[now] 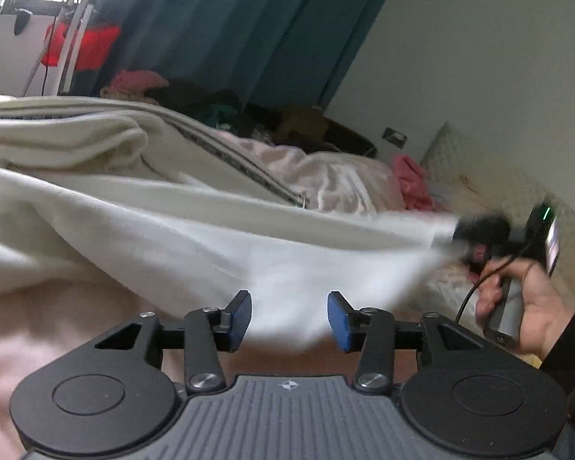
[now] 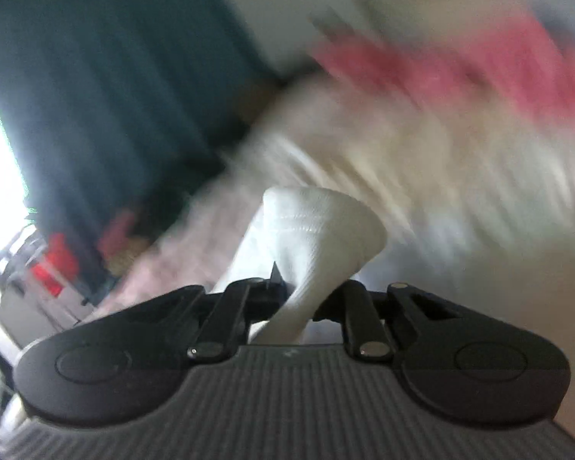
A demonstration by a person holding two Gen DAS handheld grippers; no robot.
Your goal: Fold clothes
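The white garment (image 1: 218,245) lies spread over the bed, one corner drawn out to my right, where it is gathered into a taut strip. In my right wrist view a ribbed white cuff (image 2: 310,237) of it stands up from between the fingers: my right gripper (image 2: 297,299) is pinched tight on that cloth. My left gripper (image 1: 289,320) has its jaws spread, blue pads (image 1: 339,322) apart, with a blurred fold of the white cloth between them, not pressed. Under the garment I see a pink sheet (image 1: 57,326). Farther back lie a cream jacket (image 1: 96,142) with a zip, a pink cloth (image 1: 412,180) and a teal curtain (image 1: 249,30).
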